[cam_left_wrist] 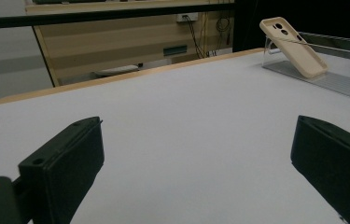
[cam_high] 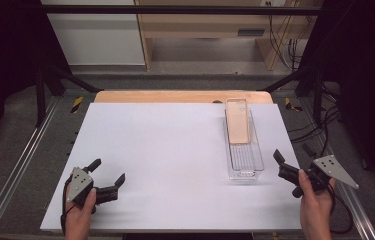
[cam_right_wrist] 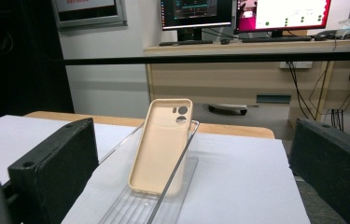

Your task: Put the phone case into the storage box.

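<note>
We judge the work to be at its very start: nothing has been picked up yet. The beige phone case [cam_high: 237, 121] leans tilted in the far end of a clear plastic tray [cam_high: 255, 162] on the right side of the white tabletop [cam_high: 165, 150], its camera cutout uppermost. Our right tongs [cam_high: 278, 156] hover near the tray's near end, jaws spread wide and empty, pointed along the tray toward the case [cam_right_wrist: 161, 144]. Our left tongs [cam_high: 107, 172] rest low at the near left corner, also wide open and empty, well apart from the tray. Reaching, gripping and moving the case all remain to be done.
</note>
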The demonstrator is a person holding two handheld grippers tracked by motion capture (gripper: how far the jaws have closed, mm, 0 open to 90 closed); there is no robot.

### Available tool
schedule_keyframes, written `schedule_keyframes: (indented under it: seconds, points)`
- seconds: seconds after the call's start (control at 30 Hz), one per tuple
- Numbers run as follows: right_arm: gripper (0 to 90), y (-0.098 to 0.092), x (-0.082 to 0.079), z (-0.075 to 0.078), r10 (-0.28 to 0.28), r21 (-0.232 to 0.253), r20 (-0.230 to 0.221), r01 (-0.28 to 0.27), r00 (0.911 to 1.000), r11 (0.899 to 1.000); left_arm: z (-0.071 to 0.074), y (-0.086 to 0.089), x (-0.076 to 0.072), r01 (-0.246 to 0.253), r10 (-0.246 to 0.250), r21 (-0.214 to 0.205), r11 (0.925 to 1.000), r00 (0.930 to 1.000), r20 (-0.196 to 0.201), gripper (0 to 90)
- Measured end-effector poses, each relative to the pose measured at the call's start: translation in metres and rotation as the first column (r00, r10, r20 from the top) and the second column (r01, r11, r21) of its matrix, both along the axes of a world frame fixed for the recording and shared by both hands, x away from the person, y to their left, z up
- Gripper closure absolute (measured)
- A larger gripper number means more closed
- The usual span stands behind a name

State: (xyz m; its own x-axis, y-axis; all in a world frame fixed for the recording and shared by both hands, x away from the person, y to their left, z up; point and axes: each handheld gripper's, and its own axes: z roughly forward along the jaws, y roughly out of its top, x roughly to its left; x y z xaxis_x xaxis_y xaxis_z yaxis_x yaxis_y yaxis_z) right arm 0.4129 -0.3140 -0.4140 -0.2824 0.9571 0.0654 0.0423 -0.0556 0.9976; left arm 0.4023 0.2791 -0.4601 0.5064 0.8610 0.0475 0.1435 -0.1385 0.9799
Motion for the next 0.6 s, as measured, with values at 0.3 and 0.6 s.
schedule_keyframes:
  seconds: [0.3,0.6]
  points:
    - [1.8,0.007,-0.007,-0.015,-0.007,0.009,-0.005,0.007,1.0000,1.000,0.000,0.000,-0.003,0.002,-0.002,-0.001,1.0000,1.0000,-0.004,2.8]
    - [1.7,0.013,-0.012,-0.023,-0.002,0.007,-0.007,0.002,1.0000,1.000,0.002,0.009,-0.011,-0.001,0.001,-0.034,0.9994,1.0000,0.006,2.8]
